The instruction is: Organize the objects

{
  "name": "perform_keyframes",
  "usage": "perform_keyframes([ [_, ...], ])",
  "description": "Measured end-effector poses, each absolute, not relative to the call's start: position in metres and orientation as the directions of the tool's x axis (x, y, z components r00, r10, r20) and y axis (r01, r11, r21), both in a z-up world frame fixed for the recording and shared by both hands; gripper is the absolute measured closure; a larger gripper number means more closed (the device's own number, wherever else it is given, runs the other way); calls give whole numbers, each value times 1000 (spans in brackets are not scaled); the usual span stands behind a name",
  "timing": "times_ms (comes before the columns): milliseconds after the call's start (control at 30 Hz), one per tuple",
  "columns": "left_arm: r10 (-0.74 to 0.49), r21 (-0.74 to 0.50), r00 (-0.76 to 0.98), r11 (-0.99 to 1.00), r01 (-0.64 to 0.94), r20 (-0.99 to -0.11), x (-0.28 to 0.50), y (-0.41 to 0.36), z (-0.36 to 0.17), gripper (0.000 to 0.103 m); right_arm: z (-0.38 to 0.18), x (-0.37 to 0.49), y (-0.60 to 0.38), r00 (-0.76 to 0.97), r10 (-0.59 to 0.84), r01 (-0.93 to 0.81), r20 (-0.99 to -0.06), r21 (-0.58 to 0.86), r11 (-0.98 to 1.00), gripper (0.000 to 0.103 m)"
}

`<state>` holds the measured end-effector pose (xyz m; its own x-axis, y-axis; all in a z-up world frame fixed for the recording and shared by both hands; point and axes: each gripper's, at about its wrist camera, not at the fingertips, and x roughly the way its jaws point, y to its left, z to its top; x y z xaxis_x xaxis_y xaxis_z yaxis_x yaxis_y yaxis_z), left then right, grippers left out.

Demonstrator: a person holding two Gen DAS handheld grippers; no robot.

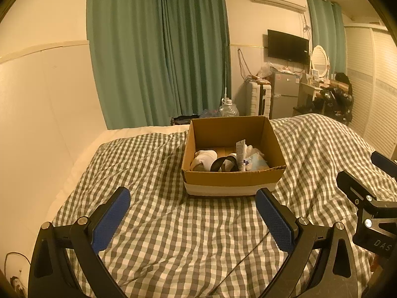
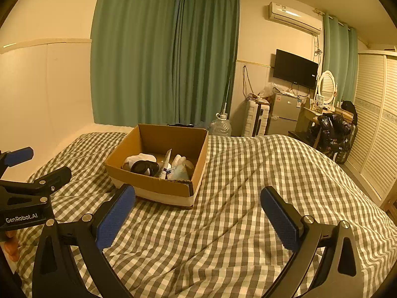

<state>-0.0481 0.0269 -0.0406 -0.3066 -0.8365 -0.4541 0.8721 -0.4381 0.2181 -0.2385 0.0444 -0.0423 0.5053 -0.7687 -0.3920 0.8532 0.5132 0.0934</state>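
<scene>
Holding both tools wide apart, empty: left tool, right tool. Cardboard box, filled, ahead of both on the bed. I'd keep clear above the quilt, judging loose items gone.

Left gripper jaws spread wide and empty, right gripper likewise, side by side

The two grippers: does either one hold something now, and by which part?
Nothing is held. The left gripper and right gripper are both open over the checked bedcover.
</scene>
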Motion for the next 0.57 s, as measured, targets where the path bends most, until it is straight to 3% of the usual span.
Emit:
perform_keyframes([
  [567,-835,226,-307,-442,868,-457,-50,27,-42,0,-49,-234,41,504,-758,852,-415,93,516,2],
])
